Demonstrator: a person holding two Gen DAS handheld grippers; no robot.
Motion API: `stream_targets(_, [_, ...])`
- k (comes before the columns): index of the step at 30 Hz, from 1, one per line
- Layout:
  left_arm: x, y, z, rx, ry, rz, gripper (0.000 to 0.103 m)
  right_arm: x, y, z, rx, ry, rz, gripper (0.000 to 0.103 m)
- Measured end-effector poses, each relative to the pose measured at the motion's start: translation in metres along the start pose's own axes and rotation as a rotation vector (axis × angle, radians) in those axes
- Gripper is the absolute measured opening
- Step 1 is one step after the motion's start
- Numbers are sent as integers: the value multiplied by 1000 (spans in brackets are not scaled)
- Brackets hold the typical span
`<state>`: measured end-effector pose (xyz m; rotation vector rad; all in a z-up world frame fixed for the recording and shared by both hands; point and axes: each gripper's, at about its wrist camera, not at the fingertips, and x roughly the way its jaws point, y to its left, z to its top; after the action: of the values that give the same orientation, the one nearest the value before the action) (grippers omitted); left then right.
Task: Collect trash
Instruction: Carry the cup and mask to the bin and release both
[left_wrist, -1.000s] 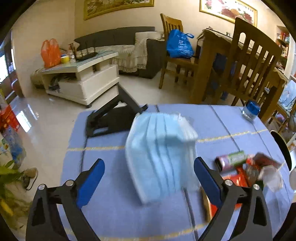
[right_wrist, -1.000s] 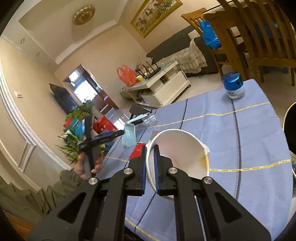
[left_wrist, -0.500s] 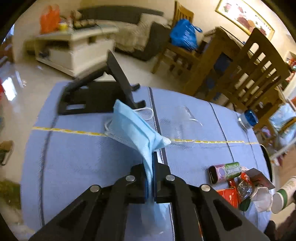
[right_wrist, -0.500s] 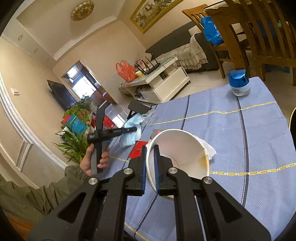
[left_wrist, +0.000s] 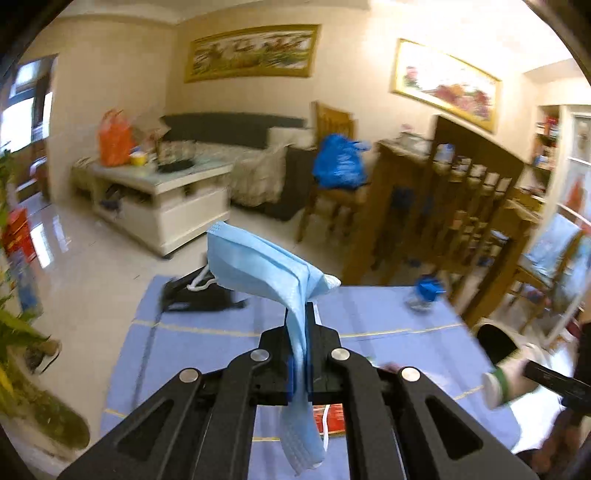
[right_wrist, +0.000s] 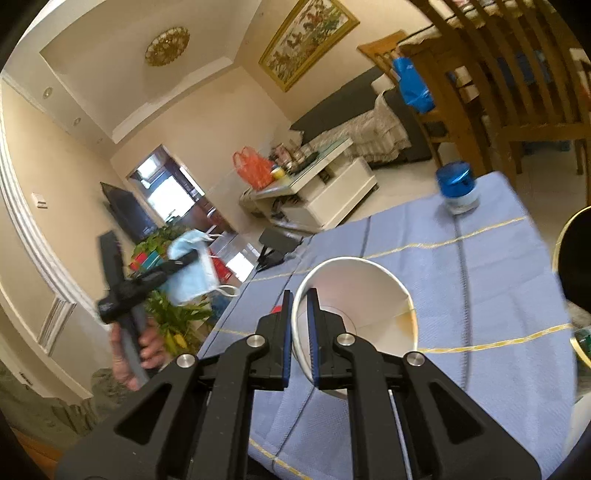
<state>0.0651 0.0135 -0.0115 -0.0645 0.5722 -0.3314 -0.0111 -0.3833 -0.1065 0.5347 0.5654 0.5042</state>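
Each claw is matte black plastic: two angular arms with long triangular cut-outs, hinged by round silver screw heads. The left claw and the right claw both carry blue pads on the fingers' inner faces. The left hand wraps a black cross-shaped handle; its sleeve is olive green

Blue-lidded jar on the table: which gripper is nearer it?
Right. The right gripper, clamping the paper cup, sits nearer the jar; the left gripper holds the mask off the far edge.
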Motion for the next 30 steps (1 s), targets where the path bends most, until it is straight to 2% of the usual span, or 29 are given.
stream_targets(2, [-2,-33,3,57,1,-53,3,-14,-9,7,-3,-32,-53,8])
stream_targets(5, [7,-86,1,113,25,-171,4,-37,-40,23,38,-86,-148,8])
stream_targets(8, [23,-139,-4,159,64,-276,4,-59,-84,42,109,-146,-271,8])
stream_targets(10, [34,-178,-8,197,87,-339,4,-69,-113,52,128,-180,-398,9])
stream_targets(12, [46,-209,-13,235,102,-377,4,-72,-141,55,169,-200,-479,13])
stream_targets(14, [59,-245,-19,279,126,-429,4,-71,-170,49,245,-193,-549,34])
stream_targets(15, [67,-262,-22,300,139,-447,4,-71,-183,44,292,-181,-573,54])
stream_targets(18, [87,-295,-30,334,180,-489,4,-80,-213,36,391,-188,-636,59])
stream_targets(21, [113,-329,-38,368,228,-512,4,-96,-224,32,448,-242,-628,66])
stream_targets(24, [132,-356,-47,391,265,-528,4,-117,-225,25,493,-327,-660,74])
stream_targets(28, [153,-387,-58,417,309,-536,4,-165,-224,8,569,-502,-730,89])
stream_targets(30, [163,-402,-62,436,328,-538,4,-186,-226,-1,609,-577,-747,91])
